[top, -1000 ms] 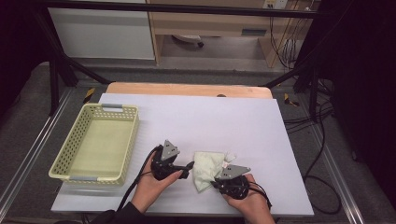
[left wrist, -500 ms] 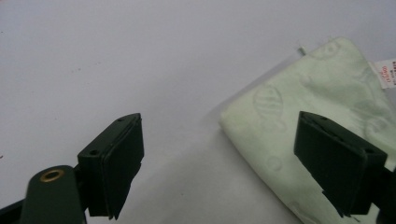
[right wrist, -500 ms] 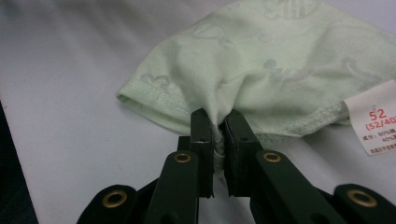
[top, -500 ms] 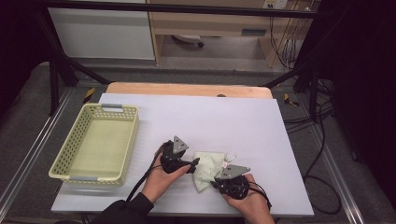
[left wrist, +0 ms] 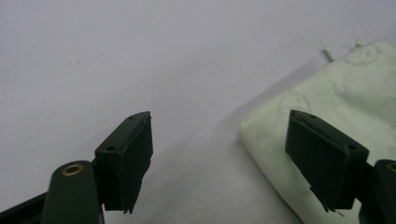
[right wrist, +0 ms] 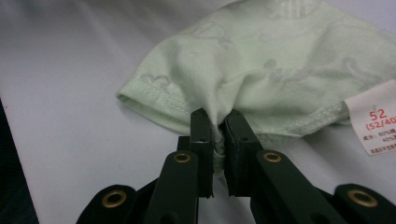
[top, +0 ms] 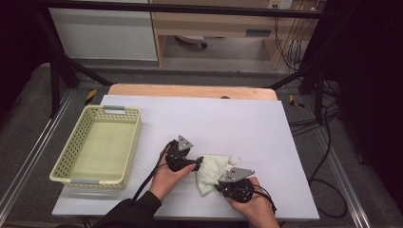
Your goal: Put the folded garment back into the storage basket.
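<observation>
Here our right gripper (right wrist: 216, 135) has its jaws clenched on the hem of the pale green cloth (top: 211, 172), pinning that corner so the fabric stays put near the desk's front edge, while our left gripper (left wrist: 219, 158) has just been narrowing its released jaws, one over the cloth's near edge and nothing yet pinched. Beyond them, the white desk (top: 228, 118) lies bare toward the back, and the basket (top: 124, 161) sits well apart at the left, so we judge there is ample room to spread or carry the cloth.

Left gripper (top: 196, 164) jaws apart, just closing, right gripper (top: 219, 187) jaws clamped
</observation>
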The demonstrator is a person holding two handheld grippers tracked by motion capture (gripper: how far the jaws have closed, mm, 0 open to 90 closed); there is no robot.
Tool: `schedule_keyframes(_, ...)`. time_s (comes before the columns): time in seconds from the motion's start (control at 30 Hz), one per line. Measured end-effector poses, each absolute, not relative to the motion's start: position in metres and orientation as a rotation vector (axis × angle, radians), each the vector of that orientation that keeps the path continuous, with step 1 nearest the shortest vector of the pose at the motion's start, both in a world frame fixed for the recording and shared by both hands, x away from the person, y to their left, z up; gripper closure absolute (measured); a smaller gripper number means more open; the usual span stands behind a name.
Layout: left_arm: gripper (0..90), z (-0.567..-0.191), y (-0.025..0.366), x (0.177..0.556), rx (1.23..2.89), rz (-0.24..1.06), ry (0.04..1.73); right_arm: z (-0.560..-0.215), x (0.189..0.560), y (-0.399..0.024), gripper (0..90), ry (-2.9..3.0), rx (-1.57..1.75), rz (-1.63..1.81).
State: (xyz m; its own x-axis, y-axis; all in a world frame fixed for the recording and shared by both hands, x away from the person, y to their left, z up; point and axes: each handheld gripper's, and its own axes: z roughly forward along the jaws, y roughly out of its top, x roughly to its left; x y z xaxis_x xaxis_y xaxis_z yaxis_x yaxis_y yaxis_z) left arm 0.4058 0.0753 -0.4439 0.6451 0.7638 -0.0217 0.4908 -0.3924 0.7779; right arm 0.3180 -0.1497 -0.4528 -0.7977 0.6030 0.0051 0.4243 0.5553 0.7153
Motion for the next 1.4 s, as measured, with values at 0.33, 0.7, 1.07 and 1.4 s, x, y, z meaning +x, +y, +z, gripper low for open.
schedule_keyframes(0.33,39.2,-0.449,0.071,0.413,2.051,0.392,0.973,-0.452,0.318,-0.149,83.3,2.553,0.852,1.066)
schedule_keyframes(0.7,46.0,-0.454,0.055,0.414,2.125,0.353,0.959,-0.452,0.318,-0.148,83.2,2.552,0.847,1.062)
schedule_keyframes(1.07,83.1,-0.451,0.059,0.412,2.089,0.196,0.901,-0.452,0.318,-0.148,84.0,2.549,0.854,1.069)
schedule_keyframes(1.4,85.9,-0.421,0.076,0.41,2.055,0.245,0.864,-0.444,0.317,-0.135,84.2,2.504,0.808,1.162)
